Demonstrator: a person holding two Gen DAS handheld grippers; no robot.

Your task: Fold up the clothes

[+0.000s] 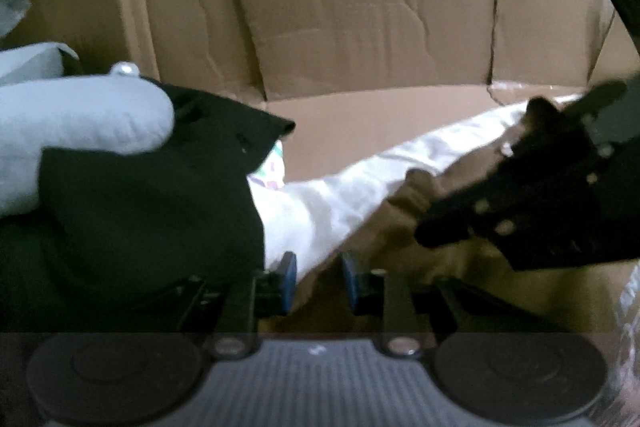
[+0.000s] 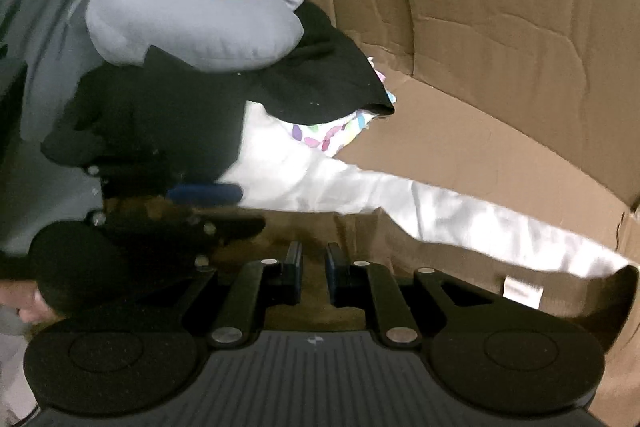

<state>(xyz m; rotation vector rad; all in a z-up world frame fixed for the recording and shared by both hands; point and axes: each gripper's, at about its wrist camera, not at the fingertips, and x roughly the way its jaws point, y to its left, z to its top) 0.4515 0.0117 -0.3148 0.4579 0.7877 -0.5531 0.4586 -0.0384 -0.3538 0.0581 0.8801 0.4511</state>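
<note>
**White garment runs as a long strip past both my jaws; neither holds it**

Landmark for all places: the white garment [image 1: 320, 203], lying in a cardboard box [image 1: 360, 7].

Left of the garment: a black cloth [image 1: 140, 195] is heaped over its left end, with a grey neck pillow [image 2: 192, 27] on top of that heap. A patch of colour-printed fabric [image 2: 336, 131] shows where the black cloth ends.

The garment itself: its long axis runs from under the black heap, on the left, out to a free end at the right of the box, as the right wrist view shows. A brown fabric [image 2: 320, 227] lies along its near edge.

My left gripper [image 1: 318, 277]: jaws apart by a narrow gap, nothing between the pads. The garment's near edge lies just ahead of and above the left pad; I cannot tell whether it touches.

My right gripper [image 2: 313, 265]: jaws also slightly apart, over the brown fabric, with nothing visibly pinched. The white strip lies just ahead of the tips, crossing them broadside.

Judgement: my left gripper is the nearer to the garment's covered end, my right to its free length. A grasp on the near edge calls for a short forward reach by either.
</note>
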